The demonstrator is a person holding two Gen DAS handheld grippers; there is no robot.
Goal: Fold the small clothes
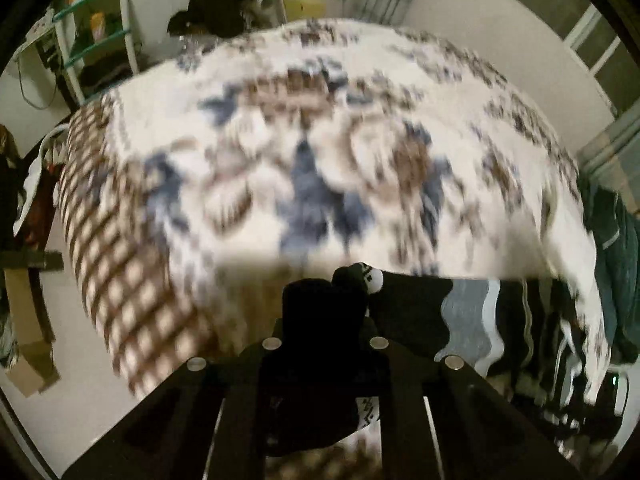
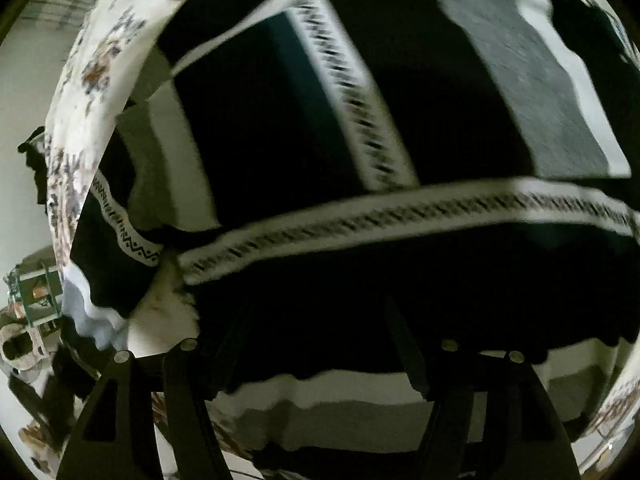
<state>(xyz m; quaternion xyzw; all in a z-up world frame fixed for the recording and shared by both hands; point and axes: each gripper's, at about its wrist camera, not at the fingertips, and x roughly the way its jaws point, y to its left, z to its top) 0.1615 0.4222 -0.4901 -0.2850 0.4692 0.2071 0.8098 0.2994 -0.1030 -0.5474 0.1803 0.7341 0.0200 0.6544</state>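
Two grippers are working over one dark garment (image 2: 400, 120), which is lying on a bed blanket (image 1: 320, 128) patterned in cream, brown and blue. Folding is looking partly done — in the right wrist view the garment is already lying doubled, one patterned white band crossing over another, though a loose flap at the garment's left edge is still sticking out and the final tidy folds appear left to do. The left gripper (image 1: 326, 312) is pinching a bunched black edge of the garment, its jaws almost fully together on the cloth. The right gripper (image 2: 316, 356) is standing wide apart at the garment's near hem, gripping nothing. The garment is showing black panels, grey blocks with wavy white borders and zigzag-trimmed white stripes; it is looking soft, thick and knitted.
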